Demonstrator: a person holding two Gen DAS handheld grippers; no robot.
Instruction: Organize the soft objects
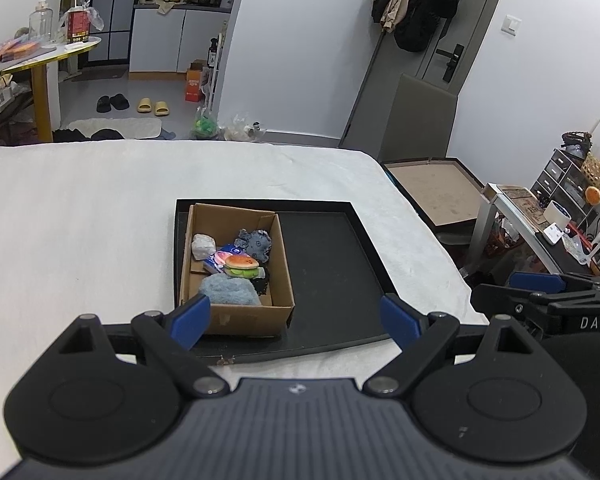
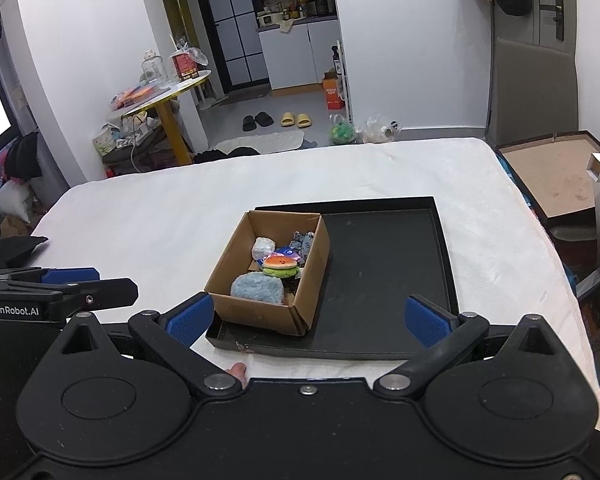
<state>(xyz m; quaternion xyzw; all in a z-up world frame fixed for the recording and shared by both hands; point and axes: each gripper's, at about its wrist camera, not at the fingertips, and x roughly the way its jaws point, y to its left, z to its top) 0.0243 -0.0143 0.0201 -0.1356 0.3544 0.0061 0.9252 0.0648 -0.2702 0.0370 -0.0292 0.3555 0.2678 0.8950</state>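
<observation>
Both grippers hang above the near edge of the white-covered bed (image 1: 100, 208), tilted down toward a shallow black rectangular tray (image 1: 332, 264) that lies near that edge, towards the bed's right side. The left gripper (image 1: 296, 320) has its blue-padded jaws spread wide with nothing between them; the right gripper (image 2: 308, 318) has its jaws spread just as wide and is equally empty.

The soft things are all inside an open brown cardboard box (image 1: 278, 276) that stands in the left half of the tray, the right half being bare. In the box lie a fluffy pale-blue cloth (image 1: 230, 290) at the near end, a small plush hamburger (image 1: 242, 265) beyond it, a blue tissue packet (image 1: 220, 259) beside that, a crumpled whitish lump (image 1: 203, 245) toward the far left corner, and a grey-blue knitted piece (image 1: 256, 242) at the far right. Something dark sits under the hamburger; what it is I cannot tell.

The risk, I reckon, lies in how tightly these pieces are heaped. Jaws closing on the fluffy cloth could drag the hamburger or the tissue packet up with it. A low approach might catch the box's near wall and shove the light carton across the tray, or tip it. Limp fabric may also slip out of a shallow pinch and drop onto the bed.
</observation>
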